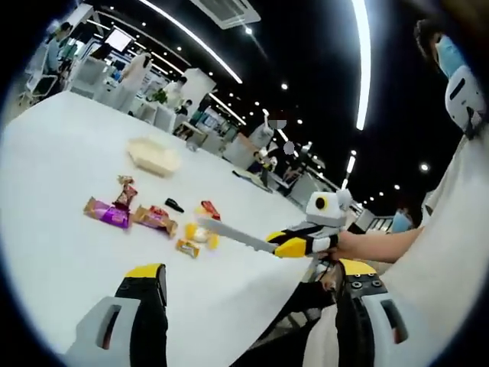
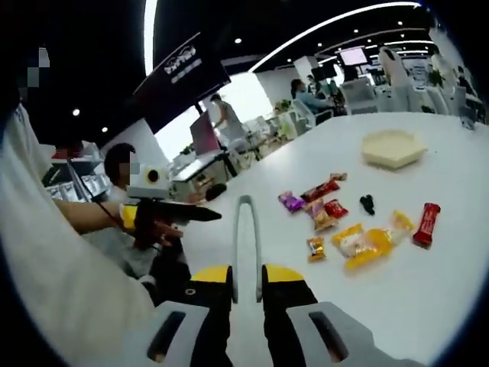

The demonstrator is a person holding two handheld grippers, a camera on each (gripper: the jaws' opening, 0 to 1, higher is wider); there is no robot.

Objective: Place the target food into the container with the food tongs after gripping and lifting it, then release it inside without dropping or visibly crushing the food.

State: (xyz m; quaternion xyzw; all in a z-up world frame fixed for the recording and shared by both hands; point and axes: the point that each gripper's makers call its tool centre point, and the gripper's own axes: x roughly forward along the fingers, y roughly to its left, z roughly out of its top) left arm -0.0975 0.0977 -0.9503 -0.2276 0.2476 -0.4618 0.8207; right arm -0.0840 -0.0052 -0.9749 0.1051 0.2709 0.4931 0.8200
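Left gripper view has the left gripper (image 1: 248, 294) held back over the white table's (image 1: 53, 168) edge, jaws spread wide and empty, likely kept clear; the wrapped snacks (image 1: 157, 219) lie scattered mid-table, the pale shallow container (image 1: 153, 157) beyond them. Right gripper view shows the right gripper (image 2: 246, 284) pinching the metal food tongs (image 2: 246, 237) at their handle end, tips aimed toward the yellow-wrapped snack (image 2: 372, 245); no food is gripped yet.

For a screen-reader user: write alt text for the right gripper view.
The right gripper holds metal food tongs pointing across a white table toward scattered wrapped snacks, with a pale container beyond.
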